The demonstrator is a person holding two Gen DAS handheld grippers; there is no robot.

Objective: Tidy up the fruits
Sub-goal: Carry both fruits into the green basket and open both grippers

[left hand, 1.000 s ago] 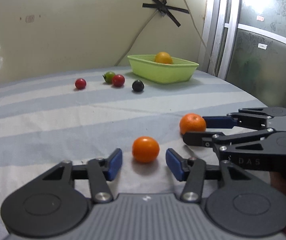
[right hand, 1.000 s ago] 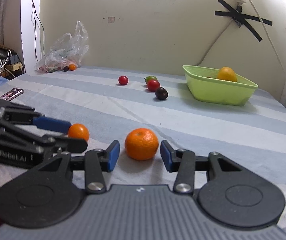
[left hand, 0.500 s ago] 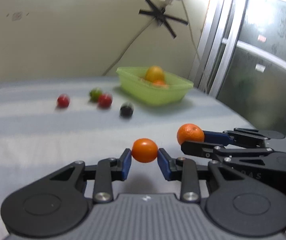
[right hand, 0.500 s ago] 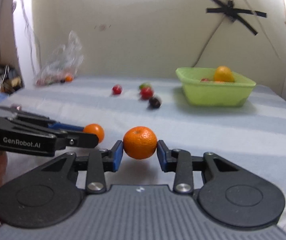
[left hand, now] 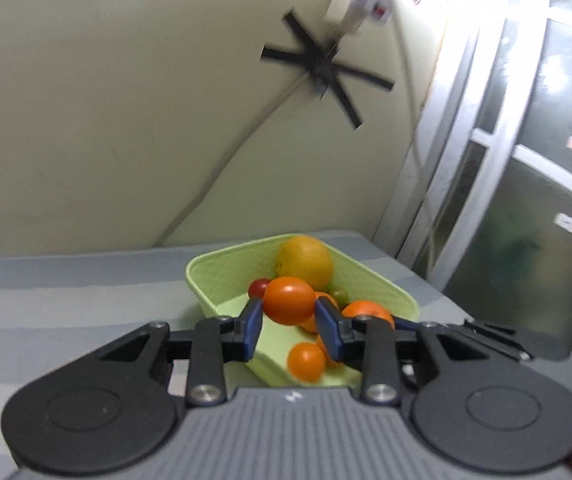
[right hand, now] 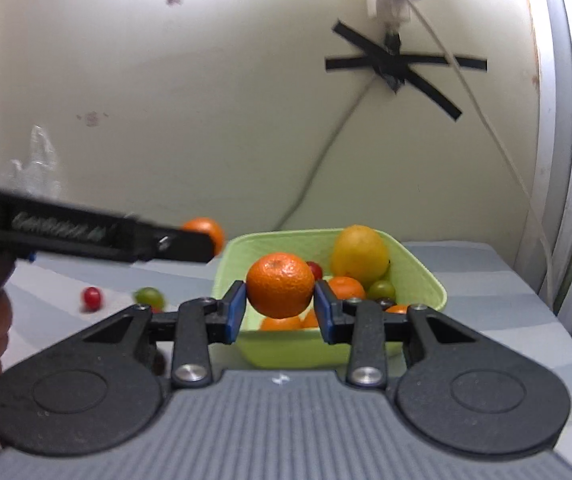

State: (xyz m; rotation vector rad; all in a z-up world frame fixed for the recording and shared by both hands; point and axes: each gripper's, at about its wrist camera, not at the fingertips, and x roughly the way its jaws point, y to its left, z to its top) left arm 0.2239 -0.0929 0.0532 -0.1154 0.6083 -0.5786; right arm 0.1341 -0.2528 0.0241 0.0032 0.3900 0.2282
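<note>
My left gripper (left hand: 289,320) is shut on a smooth orange tomato (left hand: 289,300) and holds it in the air just before the green basket (left hand: 214,280). My right gripper (right hand: 280,310) is shut on a dimpled mandarin (right hand: 280,284) and holds it in front of the same basket (right hand: 425,276). The basket holds a large yellow-orange fruit (left hand: 305,262), several small oranges and cherry tomatoes. In the right wrist view the left gripper (right hand: 190,242) reaches in from the left with its orange tomato (right hand: 206,230).
A red cherry tomato (right hand: 92,297) and a green one (right hand: 149,297) lie on the striped cloth left of the basket. The wall with taped cables stands close behind the basket. A window frame (left hand: 457,160) runs along the right.
Both grippers shut on their fruits, lifted them off the cloth and carried them forward to the green basket, which now fills the centre of both views.
</note>
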